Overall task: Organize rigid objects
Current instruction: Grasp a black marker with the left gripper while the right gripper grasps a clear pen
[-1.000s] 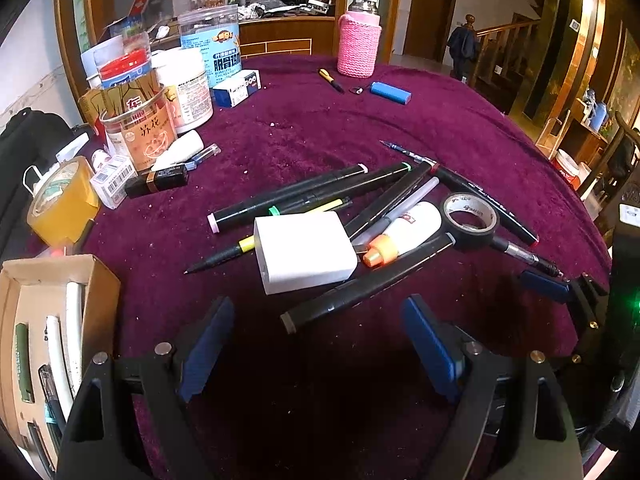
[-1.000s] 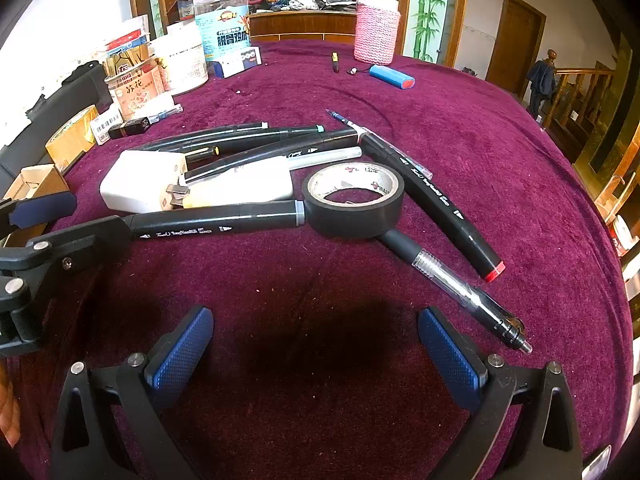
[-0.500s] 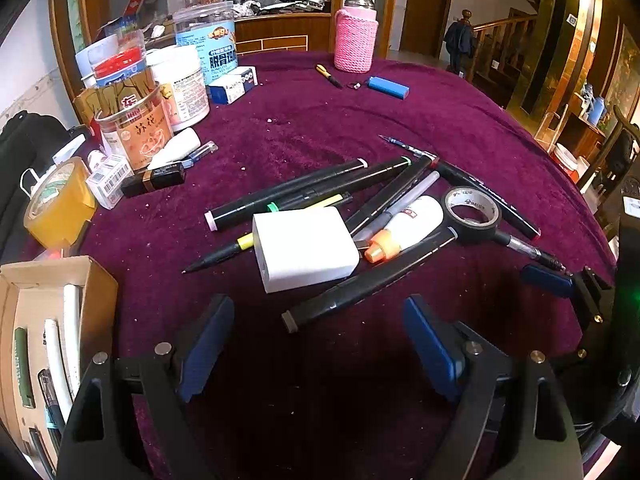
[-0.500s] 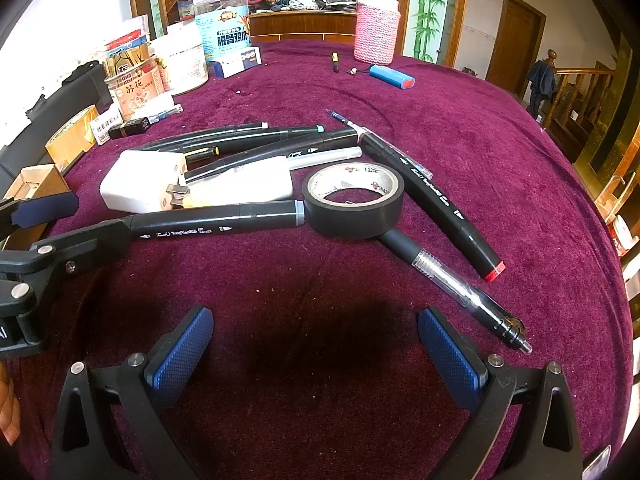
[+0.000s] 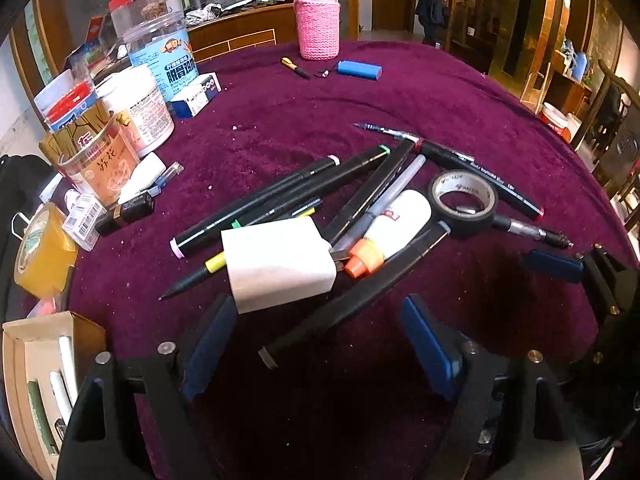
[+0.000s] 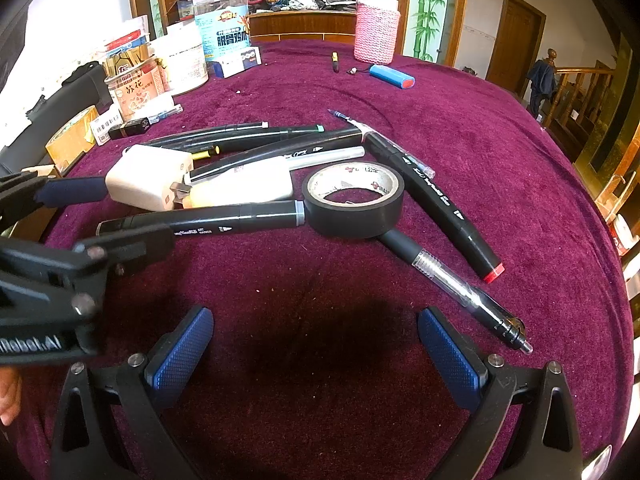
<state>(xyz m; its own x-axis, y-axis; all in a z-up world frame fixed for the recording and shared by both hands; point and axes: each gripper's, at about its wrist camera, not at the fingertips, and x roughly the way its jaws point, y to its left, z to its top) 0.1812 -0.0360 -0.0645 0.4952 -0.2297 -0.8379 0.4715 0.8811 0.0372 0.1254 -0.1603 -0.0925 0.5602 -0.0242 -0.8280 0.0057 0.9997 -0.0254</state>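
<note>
A pile of pens and markers lies on the purple cloth with a white charger block (image 5: 280, 264), an orange-capped white bottle (image 5: 392, 228) and a black tape roll (image 5: 464, 204). The near end of a long black marker (image 5: 352, 296) lies between the jaws of my left gripper (image 5: 318, 344). Those jaws are closing, and the pads do not touch the marker. In the right wrist view the same marker (image 6: 224, 222) runs from the tape roll (image 6: 352, 200) to the left gripper (image 6: 104, 220). My right gripper (image 6: 314, 352) stands open over bare cloth with nothing between its fingers.
A cardboard box (image 5: 24, 360) with several pens stands at the lower left. Jars and tins (image 5: 112, 160), a yellow tape roll (image 5: 44, 248) and a black lipstick tube (image 5: 124, 212) crowd the left. A pink knitted bottle (image 5: 318, 24) and blue lighter (image 5: 358, 70) sit far back.
My left gripper has edged forward and rolled a little, so the marker's end now lies between its jaws, which have narrowed slightly. The right gripper has not moved.
</note>
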